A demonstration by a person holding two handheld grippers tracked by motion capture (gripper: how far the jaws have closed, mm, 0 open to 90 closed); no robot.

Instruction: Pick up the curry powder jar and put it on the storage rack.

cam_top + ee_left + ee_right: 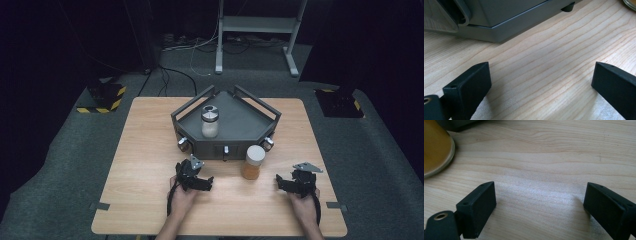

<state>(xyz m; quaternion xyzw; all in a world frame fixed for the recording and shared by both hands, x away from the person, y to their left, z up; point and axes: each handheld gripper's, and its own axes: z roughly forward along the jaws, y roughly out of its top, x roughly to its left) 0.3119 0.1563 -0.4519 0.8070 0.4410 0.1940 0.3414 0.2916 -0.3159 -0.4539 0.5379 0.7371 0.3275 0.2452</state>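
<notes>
While our left gripper (pixel 207 181) and right gripper (pixel 281 181) rest on the table (pixel 150 150) with jaws spread wide and empty, the amber jar (pixel 252 162) stands between them, just before the grey tray (pixel 245 122). We judge this the approach step; next, we reach in and close around the jar.

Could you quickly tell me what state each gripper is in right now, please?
Left gripper: open, holding nothing.
Right gripper: open, holding nothing.
</notes>
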